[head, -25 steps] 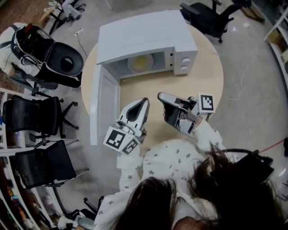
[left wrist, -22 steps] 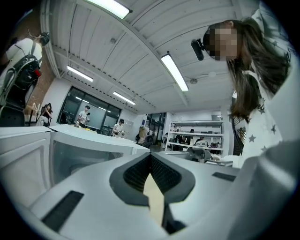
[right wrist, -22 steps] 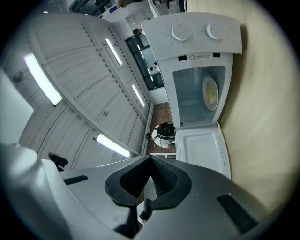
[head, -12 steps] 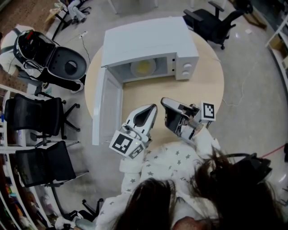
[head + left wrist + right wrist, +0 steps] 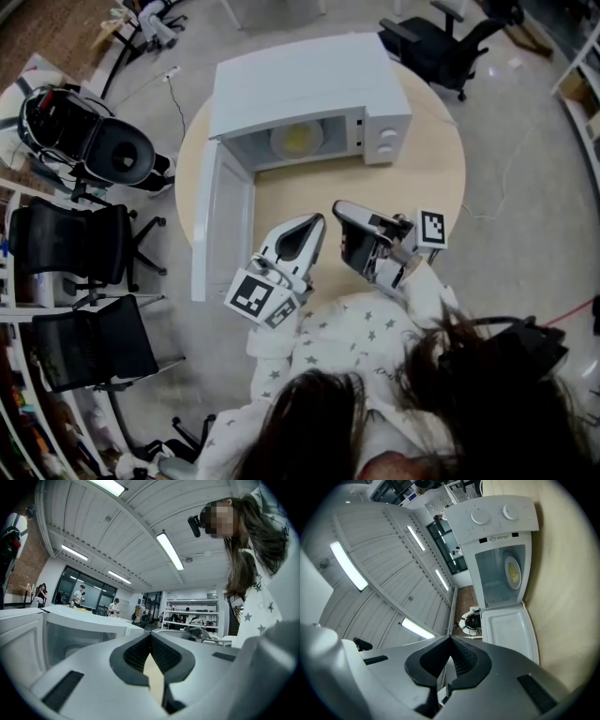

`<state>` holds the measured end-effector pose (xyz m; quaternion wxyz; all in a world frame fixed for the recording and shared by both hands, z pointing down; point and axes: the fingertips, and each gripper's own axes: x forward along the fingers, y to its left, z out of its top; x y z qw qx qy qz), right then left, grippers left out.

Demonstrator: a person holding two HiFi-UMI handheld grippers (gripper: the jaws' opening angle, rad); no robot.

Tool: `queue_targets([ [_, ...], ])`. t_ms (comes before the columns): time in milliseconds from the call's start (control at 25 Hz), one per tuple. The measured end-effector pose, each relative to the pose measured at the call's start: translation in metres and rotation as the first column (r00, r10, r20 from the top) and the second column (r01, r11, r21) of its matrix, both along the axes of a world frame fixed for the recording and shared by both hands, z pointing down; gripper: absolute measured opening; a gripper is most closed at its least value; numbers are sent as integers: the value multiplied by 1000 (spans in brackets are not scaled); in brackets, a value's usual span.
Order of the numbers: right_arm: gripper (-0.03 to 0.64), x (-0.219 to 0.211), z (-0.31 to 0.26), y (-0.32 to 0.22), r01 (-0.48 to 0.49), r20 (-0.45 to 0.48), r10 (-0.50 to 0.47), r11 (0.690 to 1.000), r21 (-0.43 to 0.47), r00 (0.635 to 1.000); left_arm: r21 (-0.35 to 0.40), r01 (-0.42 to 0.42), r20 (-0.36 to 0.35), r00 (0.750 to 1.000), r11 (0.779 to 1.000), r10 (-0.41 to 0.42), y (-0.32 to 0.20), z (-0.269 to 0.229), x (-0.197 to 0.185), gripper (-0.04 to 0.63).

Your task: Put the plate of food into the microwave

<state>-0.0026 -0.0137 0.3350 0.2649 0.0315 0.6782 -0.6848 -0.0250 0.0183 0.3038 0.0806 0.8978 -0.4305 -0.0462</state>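
Note:
In the head view the white microwave (image 5: pixel 300 80) stands at the far side of the round wooden table (image 5: pixel 412 178), with its door (image 5: pixel 220 225) swung open to the left. A plate of yellow food (image 5: pixel 297 139) lies inside the cavity. My left gripper (image 5: pixel 314 221) and right gripper (image 5: pixel 339 208) hover side by side over the table's near part, well short of the microwave. Both are shut with nothing between their jaws. The right gripper view shows the microwave (image 5: pixel 501 522), the plate (image 5: pixel 513 571) inside it and the open door (image 5: pixel 508 632). The left gripper (image 5: pixel 150 635) points level past the microwave (image 5: pixel 70 625).
Black office chairs (image 5: pixel 70 248) stand on the floor left of the table, and another chair (image 5: pixel 431 37) is behind it at the top right. A black and white machine (image 5: pixel 84 136) sits at the upper left. The open door juts out over the table's left edge.
Both grippers have drawn back a little toward the person and have stayed shut. The plate stays inside the microwave and the door stays open.

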Motion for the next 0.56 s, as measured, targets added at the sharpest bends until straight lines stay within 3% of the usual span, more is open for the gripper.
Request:
queue_targets([
  [560, 5, -17, -3, 9, 49, 13, -49, 999, -16, 999, -10, 23, 8, 1000, 1000, -23, 10, 0, -9, 2],
])
